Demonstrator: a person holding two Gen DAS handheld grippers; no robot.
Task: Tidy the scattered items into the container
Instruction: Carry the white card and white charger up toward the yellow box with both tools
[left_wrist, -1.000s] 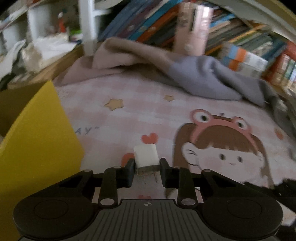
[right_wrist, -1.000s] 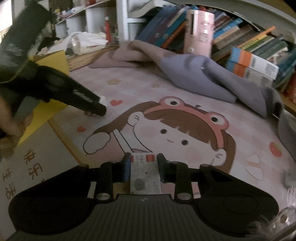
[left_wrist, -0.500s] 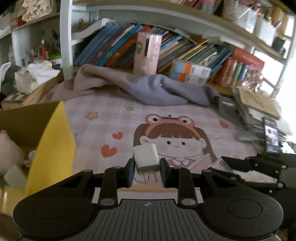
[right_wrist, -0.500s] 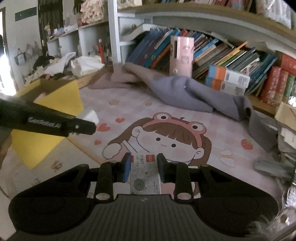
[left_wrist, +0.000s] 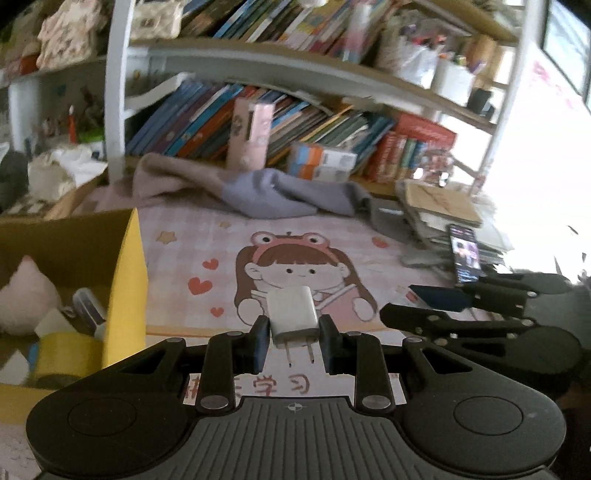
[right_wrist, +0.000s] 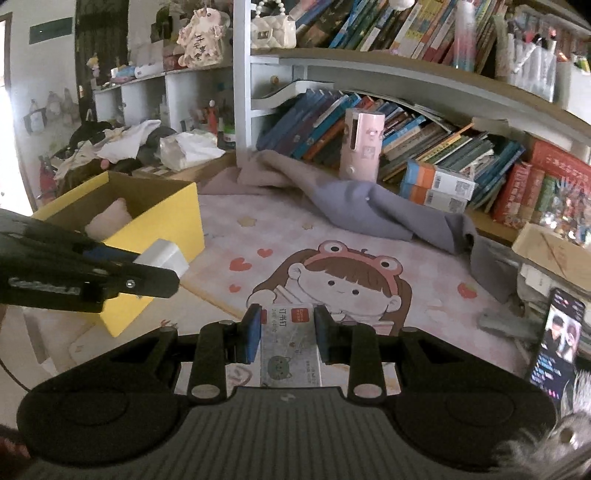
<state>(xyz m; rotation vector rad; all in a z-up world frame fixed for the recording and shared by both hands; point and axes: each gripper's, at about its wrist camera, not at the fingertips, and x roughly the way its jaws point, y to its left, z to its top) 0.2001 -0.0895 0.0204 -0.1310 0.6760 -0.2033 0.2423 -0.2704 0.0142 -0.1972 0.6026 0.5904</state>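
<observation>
Charger plug (left_wrist: 293, 314), white with its two prongs pointing back toward the camera, sits clamped between the closed jaws of the left gripper (left_wrist: 293, 341). Staple box (right_wrist: 289, 345), a small grey carton with a red label and a cat face printed on it, is pinched the same way in the right gripper (right_wrist: 284, 334). A second ago both tongs were low over the cartoon-girl play mat (left_wrist: 229, 236), filling the view with its pattern; now both have lifted with their loads, and the bookshelf behind the mat has come fully into sight. That puts both items off the mat and in transit, so pickup is finished and delivery is what remains.

Taking the yellow cardboard box (right_wrist: 162, 218) as the landmark: the charger plug hangs just to its right, near its front corner, and the staple box is further right again, over the mat. Inside the yellow cardboard box a pink plush toy (left_wrist: 26, 291) and a roll of yellow tape (left_wrist: 66, 354) already lie. Beyond it a grey-and-pink blanket (right_wrist: 362, 206) lies bunched against the books, and a lit smartphone (right_wrist: 557, 339) stands well to its right.
</observation>
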